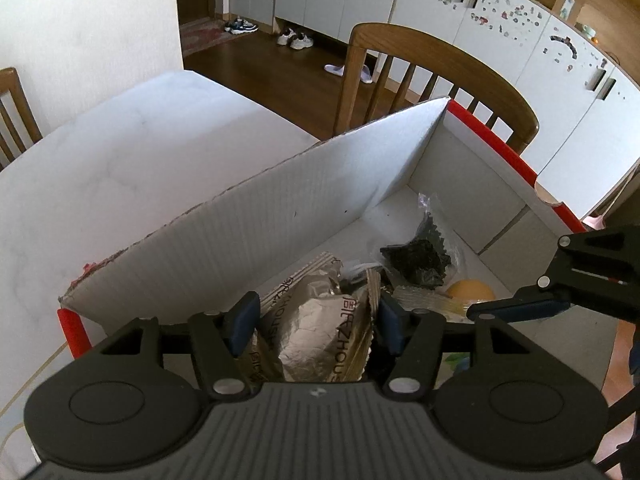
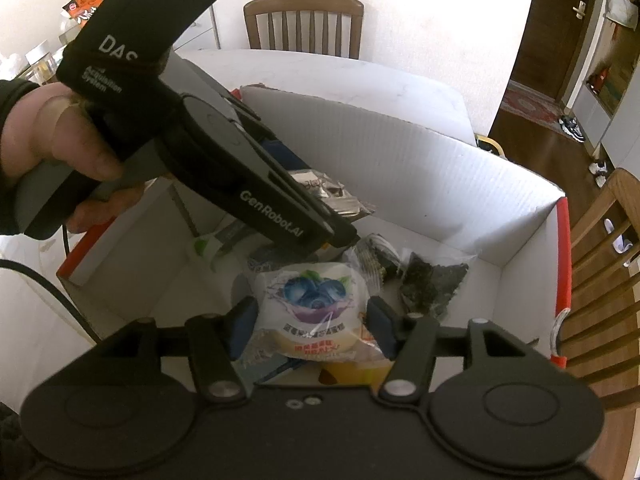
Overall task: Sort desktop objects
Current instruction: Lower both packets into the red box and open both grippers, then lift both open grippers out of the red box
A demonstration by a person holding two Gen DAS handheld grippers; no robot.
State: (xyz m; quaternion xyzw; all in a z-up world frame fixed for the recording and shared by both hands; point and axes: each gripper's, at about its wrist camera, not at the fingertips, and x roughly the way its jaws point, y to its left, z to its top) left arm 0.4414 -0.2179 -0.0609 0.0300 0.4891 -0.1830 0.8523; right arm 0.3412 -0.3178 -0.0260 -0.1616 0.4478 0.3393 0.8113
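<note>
A white cardboard box with red edges (image 1: 280, 208) (image 2: 400, 160) stands on the white table (image 1: 120, 160). My left gripper (image 1: 316, 322) is shut on a silver-brown snack packet (image 1: 320, 332) and holds it over the near end of the box; the packet also shows in the right wrist view (image 2: 336, 196). My right gripper (image 2: 312, 326) is shut on a white blueberry snack packet (image 2: 316, 308) above the box. Dark seaweed packets (image 1: 420, 256) (image 2: 432, 284) and an orange round thing (image 1: 470, 292) lie in the box.
Wooden chairs stand behind the table (image 1: 432, 76) (image 2: 304, 20) and at its right (image 2: 608, 280). White cabinets (image 1: 500, 20) line the far wall. The right gripper's arm (image 1: 560, 288) reaches in beside the box. A green-white packet (image 2: 208, 246) lies in the box.
</note>
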